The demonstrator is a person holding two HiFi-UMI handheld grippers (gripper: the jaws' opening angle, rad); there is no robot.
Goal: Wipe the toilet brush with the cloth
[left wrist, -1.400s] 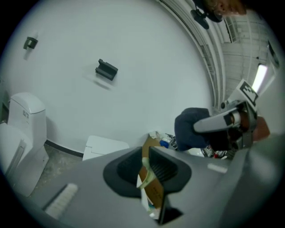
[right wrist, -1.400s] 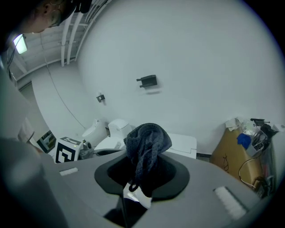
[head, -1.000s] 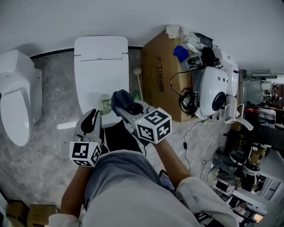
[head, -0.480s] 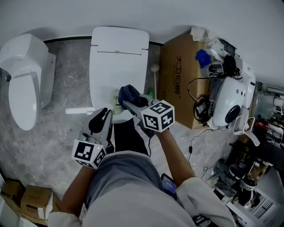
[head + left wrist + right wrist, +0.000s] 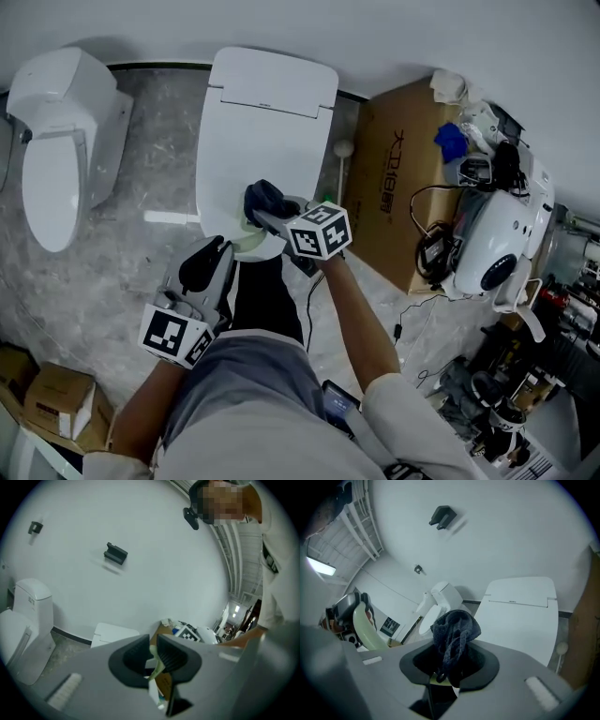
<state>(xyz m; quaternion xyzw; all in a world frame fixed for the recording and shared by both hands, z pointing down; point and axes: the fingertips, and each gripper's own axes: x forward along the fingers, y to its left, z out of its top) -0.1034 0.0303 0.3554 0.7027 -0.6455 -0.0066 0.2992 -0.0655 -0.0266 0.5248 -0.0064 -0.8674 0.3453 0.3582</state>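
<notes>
Below, 2 white toilets (image 5: 56,141) (image 5: 267,122) and a cardboard box (image 5: 394,187) stand on marbled floor (image 5: 141,262).

Second toilet (image 5: 56,141) left of centre toilet (image 5: 267,112), cardboard box (image 5: 398,197) right — at its front edge: cloth (image 5: 454,632) in right gripper (image 5: 270,216), toilet brush (image 5: 363,630) in left gripper (image 5: 214,255).

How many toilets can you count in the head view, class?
2. The left toilet stands at the far left; the middle toilet, lid down, stands beside the cardboard box. None seems hidden, though the person covers some floor.
</notes>
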